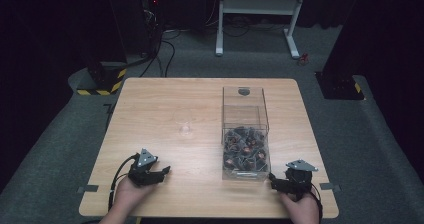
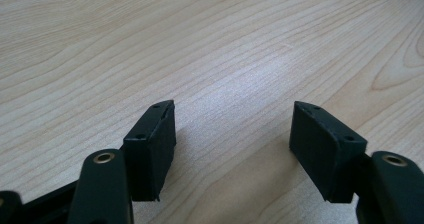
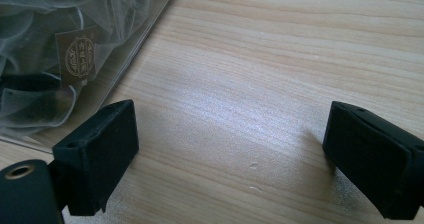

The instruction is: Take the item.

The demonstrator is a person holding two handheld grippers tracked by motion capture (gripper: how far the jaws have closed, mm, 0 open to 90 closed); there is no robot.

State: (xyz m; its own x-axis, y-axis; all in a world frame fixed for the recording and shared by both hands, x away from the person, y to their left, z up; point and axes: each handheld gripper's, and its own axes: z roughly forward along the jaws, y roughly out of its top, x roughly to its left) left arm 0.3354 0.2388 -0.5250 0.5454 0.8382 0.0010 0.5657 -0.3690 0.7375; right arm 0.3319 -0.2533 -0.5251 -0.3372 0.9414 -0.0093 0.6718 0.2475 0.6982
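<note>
The left tool [image 1: 159,174] was held low over the near left part of the surface [image 1: 200,104], its two black jaws spread apart with nothing between them; in the left gripper view the left tool [image 2: 232,134] was seen over bare pale wood with fine wavy grain. The right tool [image 1: 278,182] was held at the near right, just beside the near end of a clear plastic box [image 1: 244,134], its jaws likewise set wide apart and empty. In the right gripper view the right tool [image 3: 230,144] was framed by blocky, matte black pads [image 3: 102,144], and the transparent wall of the box [image 3: 150,19] was seen at the left, with gauzy mesh pouches [image 3: 30,89] and a small brown printed label [image 3: 77,56] behind it. The box was rectangular and tall-walled, and its near half was filled with small dark wrapped items [image 1: 245,149]. A small clear glass object [image 1: 186,129] was set near the middle of the surface, well apart from both tools.
</note>
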